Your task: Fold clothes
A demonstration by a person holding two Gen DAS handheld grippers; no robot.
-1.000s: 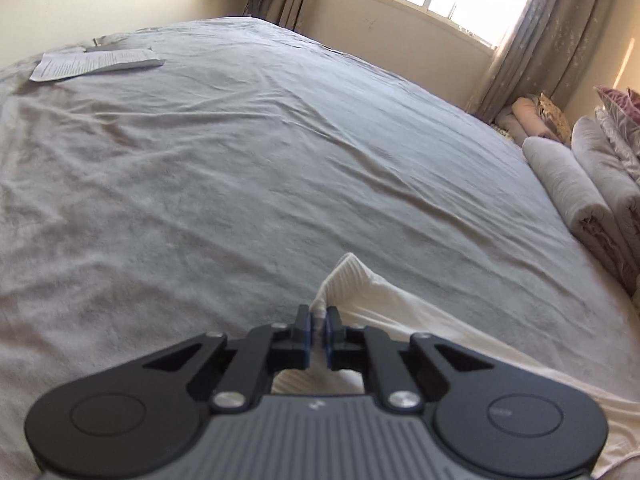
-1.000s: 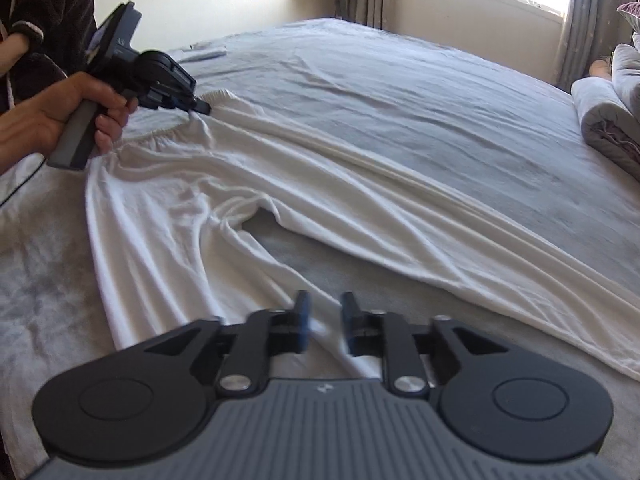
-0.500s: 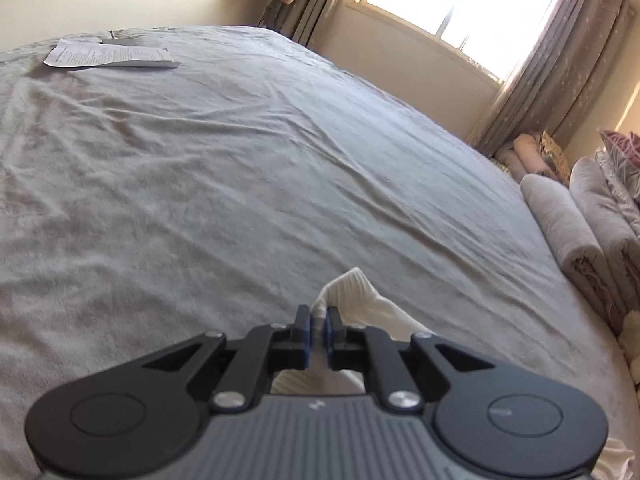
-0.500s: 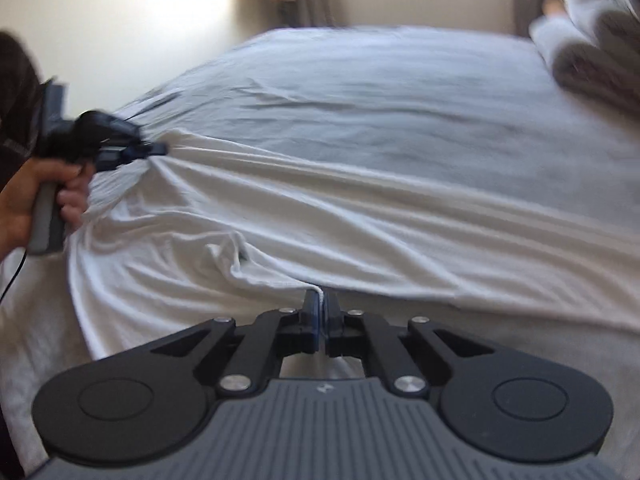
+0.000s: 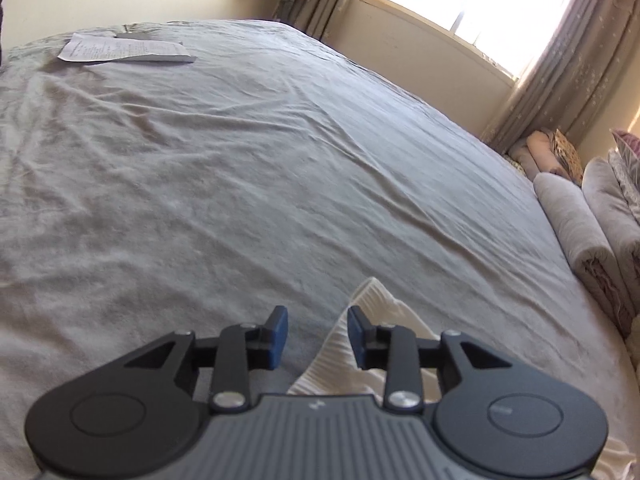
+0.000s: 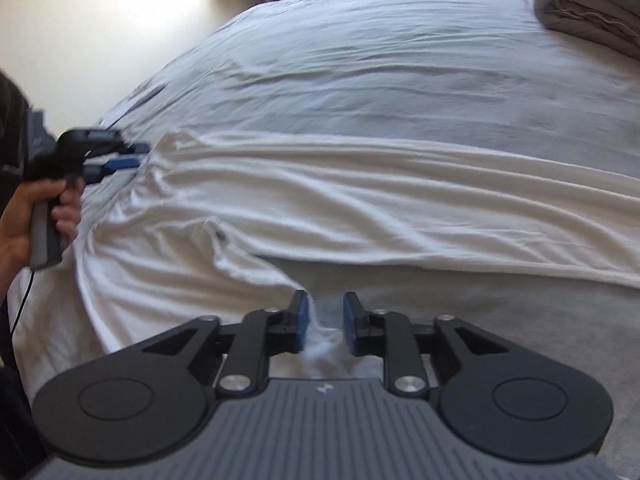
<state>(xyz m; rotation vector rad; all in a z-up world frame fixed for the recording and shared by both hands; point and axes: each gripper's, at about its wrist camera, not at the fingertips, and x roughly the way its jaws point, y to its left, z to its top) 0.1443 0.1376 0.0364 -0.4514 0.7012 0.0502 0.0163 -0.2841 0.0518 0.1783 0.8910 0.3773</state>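
Observation:
A white garment [image 6: 340, 196] lies spread and wrinkled across the grey bed [image 6: 400, 64]. My left gripper [image 5: 317, 332] is open over the garment's ribbed corner [image 5: 372, 300], which lies against its right finger. In the right wrist view the left gripper [image 6: 120, 162] shows at the far left, open just beside the garment's raised corner. My right gripper [image 6: 324, 316] is open, with a fold of the garment's near edge [image 6: 320, 340] loose between its fingers.
A printed paper sheet [image 5: 120, 48] lies at the bed's far left. Rolled grey blankets and pillows [image 5: 580, 232] line the right side under a curtained window [image 5: 480, 4]. A folded grey blanket [image 6: 592, 4] sits at the far right in the right wrist view.
Both grippers were shut on the garment half a second ago and have opened. The garment's corner and near edge have dropped loose.

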